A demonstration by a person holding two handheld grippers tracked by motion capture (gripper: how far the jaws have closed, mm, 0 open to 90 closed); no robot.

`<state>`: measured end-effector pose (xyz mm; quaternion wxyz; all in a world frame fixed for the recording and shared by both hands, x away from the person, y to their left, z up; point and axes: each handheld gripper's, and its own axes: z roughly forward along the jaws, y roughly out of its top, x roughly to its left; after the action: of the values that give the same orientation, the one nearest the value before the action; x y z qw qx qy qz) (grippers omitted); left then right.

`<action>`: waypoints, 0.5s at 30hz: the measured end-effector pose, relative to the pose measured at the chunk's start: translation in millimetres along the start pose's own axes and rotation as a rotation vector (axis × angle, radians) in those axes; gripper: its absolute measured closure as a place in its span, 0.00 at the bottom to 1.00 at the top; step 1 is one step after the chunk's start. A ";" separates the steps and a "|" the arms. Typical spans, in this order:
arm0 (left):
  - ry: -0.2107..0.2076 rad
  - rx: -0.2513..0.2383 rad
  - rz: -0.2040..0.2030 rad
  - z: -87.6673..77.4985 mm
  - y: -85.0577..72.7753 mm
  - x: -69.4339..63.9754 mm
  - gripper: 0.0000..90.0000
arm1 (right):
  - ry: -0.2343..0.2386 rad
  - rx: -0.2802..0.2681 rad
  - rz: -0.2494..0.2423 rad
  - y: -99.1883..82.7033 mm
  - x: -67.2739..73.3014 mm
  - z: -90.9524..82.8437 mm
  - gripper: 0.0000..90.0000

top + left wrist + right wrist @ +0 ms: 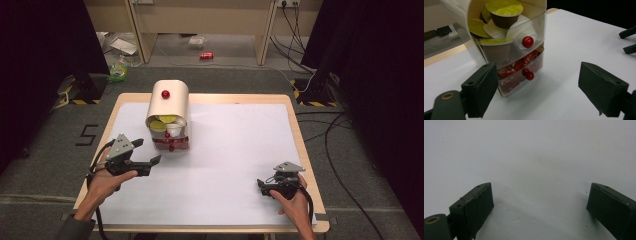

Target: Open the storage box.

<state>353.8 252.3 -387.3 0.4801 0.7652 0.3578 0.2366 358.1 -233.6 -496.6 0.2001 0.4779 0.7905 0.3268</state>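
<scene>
Right gripper (pixel 265 186) low over white-covered counter (pixel 235 165), jaws apart, nothing between. Left gripper (pixel 152 162) jaws apart, empty, aimed at cream round-topped capsule dispenser with clear drawers (pixel 169 107), near it, on counter's far left. Upper drawer: green-lidded brown capsules (pixel 504 11); lower: red sachets (pixel 515 68). Red ball knobs (pixel 527 41). Lid print unreadable.

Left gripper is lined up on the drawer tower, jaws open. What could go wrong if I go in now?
The red knobs are small; the left gripper, jaws wide, could slip off one. The drawer tower stands free on the white table, so a pull may drag or tip it. The capsules could spill from the top drawer.
</scene>
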 end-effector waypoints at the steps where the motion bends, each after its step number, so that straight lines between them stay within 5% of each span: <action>1: 0.005 0.000 0.011 0.6 3.7 1.6 0.19 | 0.000 0.000 0.000 0.0 0.0 0.0 0.08; 7: 0.024 0.003 0.083 4.9 13.3 2.0 0.21 | 0.000 0.000 0.001 0.0 -0.1 0.1 0.08; 15: 0.017 -0.016 0.127 11.7 32.6 0.7 0.23 | 0.000 -0.002 0.001 -0.1 -0.1 0.2 0.08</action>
<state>373.0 237.0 -362.9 0.4669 0.7805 0.3107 0.2762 358.2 -233.6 -496.8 0.2002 0.4781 0.7898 0.3279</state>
